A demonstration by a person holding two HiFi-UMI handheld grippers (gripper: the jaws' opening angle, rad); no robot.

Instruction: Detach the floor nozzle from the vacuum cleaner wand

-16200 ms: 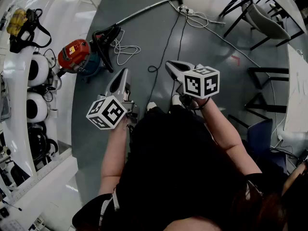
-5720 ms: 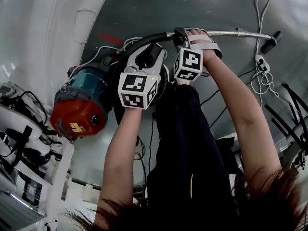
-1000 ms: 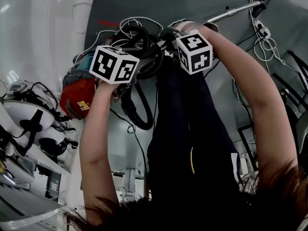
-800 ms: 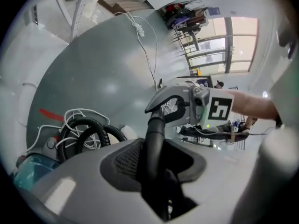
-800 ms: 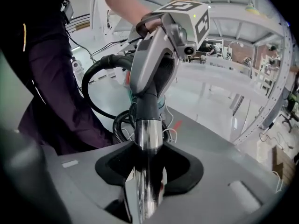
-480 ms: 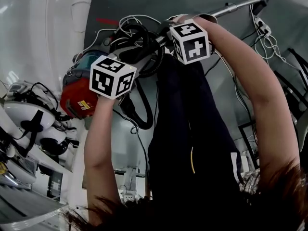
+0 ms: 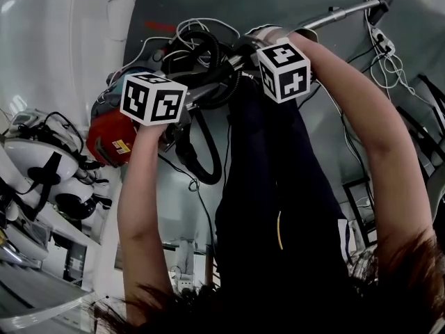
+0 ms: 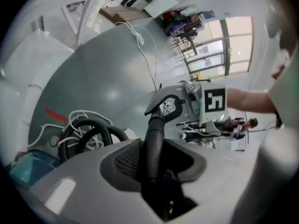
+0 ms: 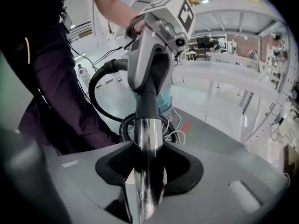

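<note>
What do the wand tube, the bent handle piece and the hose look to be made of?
Wand tube: likely metal with a polished chrome finish; it mirrors its surroundings in bright streaks.
Bent handle piece: probably moulded plastic, black and satin; it shows only soft, dull highlights.
Hose: looks like flexible black plastic or rubber, ribbed and lying in loops.
</note>
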